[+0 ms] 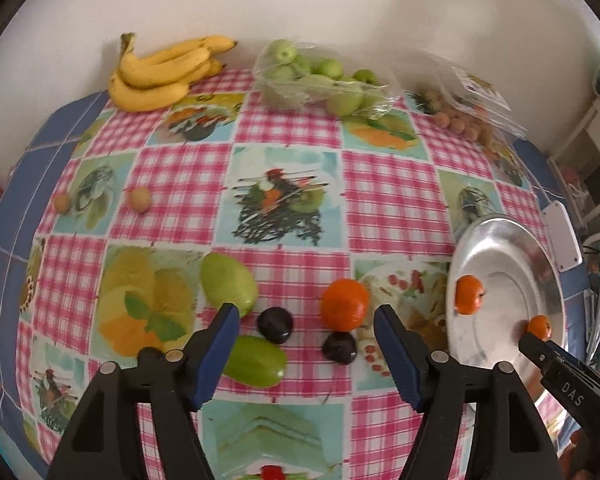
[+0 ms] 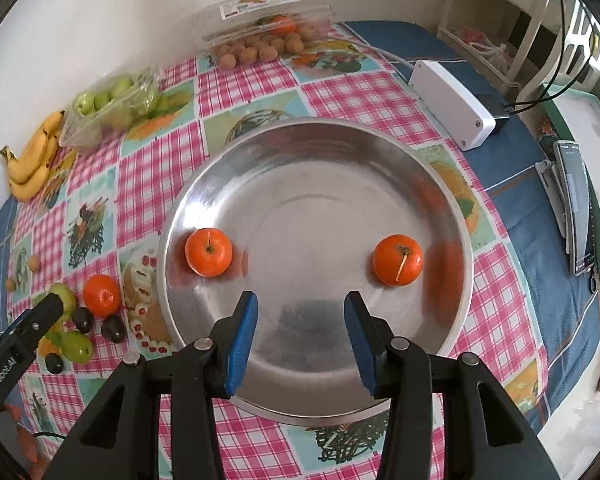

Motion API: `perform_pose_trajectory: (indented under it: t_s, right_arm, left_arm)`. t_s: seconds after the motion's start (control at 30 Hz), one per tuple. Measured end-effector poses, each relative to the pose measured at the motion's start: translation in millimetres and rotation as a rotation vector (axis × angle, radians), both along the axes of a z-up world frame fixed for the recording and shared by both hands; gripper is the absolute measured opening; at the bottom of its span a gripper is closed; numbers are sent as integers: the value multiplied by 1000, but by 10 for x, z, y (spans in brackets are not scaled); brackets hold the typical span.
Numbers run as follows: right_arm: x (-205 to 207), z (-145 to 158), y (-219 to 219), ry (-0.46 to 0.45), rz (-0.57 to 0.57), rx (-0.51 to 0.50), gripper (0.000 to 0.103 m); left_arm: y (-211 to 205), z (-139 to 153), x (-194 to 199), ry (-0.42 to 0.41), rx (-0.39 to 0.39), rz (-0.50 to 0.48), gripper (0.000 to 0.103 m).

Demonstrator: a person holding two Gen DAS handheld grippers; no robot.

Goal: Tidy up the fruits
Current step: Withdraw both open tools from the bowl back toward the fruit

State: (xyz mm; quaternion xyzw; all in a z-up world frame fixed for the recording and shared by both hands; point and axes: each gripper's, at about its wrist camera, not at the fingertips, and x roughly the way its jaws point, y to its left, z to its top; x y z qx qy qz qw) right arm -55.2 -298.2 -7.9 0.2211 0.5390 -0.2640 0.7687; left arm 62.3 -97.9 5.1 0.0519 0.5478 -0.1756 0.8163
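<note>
Where legible, "GenRobot.AI" on left tool (image 2: 56,304)

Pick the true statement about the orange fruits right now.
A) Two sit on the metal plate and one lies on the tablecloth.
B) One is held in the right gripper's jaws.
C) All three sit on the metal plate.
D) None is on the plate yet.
A: two orange fruits rest on the metal plate, while a third orange fruit lies on the tablecloth beside it.

Left gripper (image 1: 306,320) and right gripper (image 2: 301,308) pointing steeply down, jaws apart, empty.
</note>
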Motion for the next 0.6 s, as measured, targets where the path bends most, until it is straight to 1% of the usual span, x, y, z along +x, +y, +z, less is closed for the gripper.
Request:
perform_pose_trajectory:
  t_s: [0.1,0.17,0.37,0.4,0.43,0.47,0.5,0.57,0.6]
  right_arm:
    - [26,-51,8,13,5,1,46]
    - [54,-73,18,20,6,-1,46]
    - [89,-159,5,47,-4,2,47]
    - [91,-167,6,49,-4,3,47]
    - [91,-170,8,49,-5,3,47]
    - [92,-169,7,47,-5,4,49]
    - [90,-170,7,43,-7,6,63]
    - [90,-176,-6,34,-8,14,80]
    - [96,-176,-1,32,-6,14,81]
  left_arm:
    - [33,-41,20,8,9,10,77]
    - [38,-69,24,15,17,11,83]
    - [41,-102,35,20,22,17,84]
    - [51,-106,44,19,21,19,86]
    - [59,-113,49,16,23,24,94]
    - [67,-119,55,12,25,29,101]
    - [81,-123,60,4,24,32,103]
    - [98,-129,68,-1,31,38,103]
    - [108,-133,76,-1,30,42,103]
